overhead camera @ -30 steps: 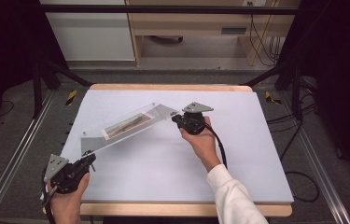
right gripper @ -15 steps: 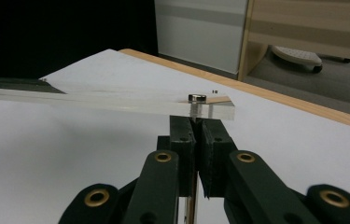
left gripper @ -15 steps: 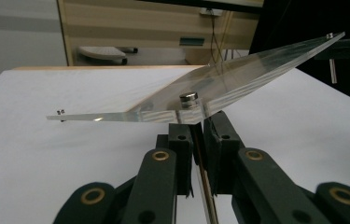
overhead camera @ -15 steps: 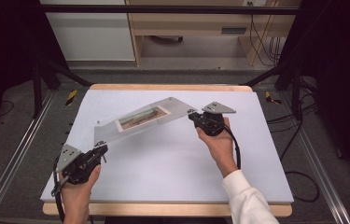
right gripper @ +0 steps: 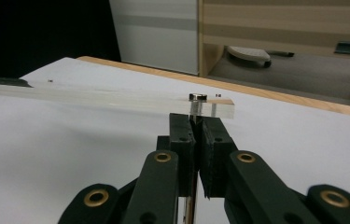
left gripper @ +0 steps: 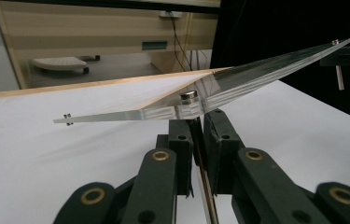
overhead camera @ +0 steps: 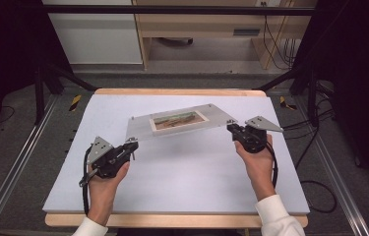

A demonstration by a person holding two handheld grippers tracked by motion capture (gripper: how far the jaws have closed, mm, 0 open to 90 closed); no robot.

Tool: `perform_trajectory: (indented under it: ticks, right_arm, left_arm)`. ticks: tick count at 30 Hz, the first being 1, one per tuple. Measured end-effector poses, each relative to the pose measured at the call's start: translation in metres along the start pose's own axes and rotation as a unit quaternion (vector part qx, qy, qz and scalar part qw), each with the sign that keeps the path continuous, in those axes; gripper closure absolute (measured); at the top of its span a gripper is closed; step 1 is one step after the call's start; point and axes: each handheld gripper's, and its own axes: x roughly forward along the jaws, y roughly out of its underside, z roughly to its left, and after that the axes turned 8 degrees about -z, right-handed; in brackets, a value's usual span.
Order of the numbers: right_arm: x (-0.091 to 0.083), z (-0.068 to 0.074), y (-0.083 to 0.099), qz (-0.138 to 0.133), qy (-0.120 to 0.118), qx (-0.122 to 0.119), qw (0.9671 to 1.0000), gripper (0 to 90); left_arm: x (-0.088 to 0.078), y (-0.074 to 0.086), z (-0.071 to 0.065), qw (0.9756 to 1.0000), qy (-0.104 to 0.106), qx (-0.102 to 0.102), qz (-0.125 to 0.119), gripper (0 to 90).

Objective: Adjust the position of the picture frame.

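Observation:
A clear acrylic photo frame [overhead camera: 179, 120] with a small landscape picture in its middle hangs above the white table top [overhead camera: 182, 187], held between both grippers. My left gripper [overhead camera: 132, 144] is shut on the metal corner pin at the frame's near left corner. In the left gripper view the frame [left gripper: 238, 84] slopes up to the right over the closed jaws of that gripper [left gripper: 199, 123]. My right gripper [overhead camera: 231, 127] is shut on the pin at the near right corner. The right gripper view shows the frame's edge [right gripper: 93, 95] running left from that gripper [right gripper: 195, 122].
A wooden strip [overhead camera: 182, 92] borders the table's far edge. Metal rails [overhead camera: 15, 167] run along both sides. Yellow-black tools lie on the floor at the far left [overhead camera: 75, 102] and far right [overhead camera: 284, 102]. A cabinet [overhead camera: 197, 24] stands behind.
Both grippers have carried the frame to the right. The left gripper has also moved away from the near edge, turning the frame from a steep diagonal to nearly parallel with the table's far edge.

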Motion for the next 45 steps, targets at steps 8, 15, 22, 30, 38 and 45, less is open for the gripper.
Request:
perform_trajectory:
  ticks: [8, 15, 22, 30, 38, 45]
  right_arm:
    - [-0.032, -0.012, 0.010, -0.007, 0.036, 0.014, 0.9992, 84.9]
    - [-0.041, -0.017, 0.024, -0.004, 0.060, 0.029, 0.9978, 84.7]
    - [-0.043, -0.017, 0.031, -0.001, 0.064, 0.033, 0.9974, 84.4]
    - [-0.042, -0.009, 0.038, 0.006, 0.060, 0.022, 0.9979, 83.8]
    - [-0.047, 0.004, 0.052, 0.030, 0.057, 0.016, 0.9978, 83.6]
    - [-0.049, 0.005, 0.067, 0.056, 0.050, 0.022, 0.9970, 84.2]
  left_arm:
    - [0.026, 0.000, -0.007, 0.9992, 0.037, 0.014, 0.006, 81.0]
    - [0.044, 0.007, -0.003, 0.9981, 0.056, 0.014, 0.018, 81.0]
    - [0.050, 0.012, 0.002, 0.9982, 0.057, 0.006, 0.018, 81.2]
    - [0.046, 0.021, 0.009, 0.9984, 0.050, 0.000, 0.027, 81.5]
    - [0.038, 0.035, 0.013, 0.9969, 0.049, 0.008, 0.061, 82.2]
    - [0.035, 0.048, 0.011, 0.9947, 0.050, 0.014, 0.089, 83.0]
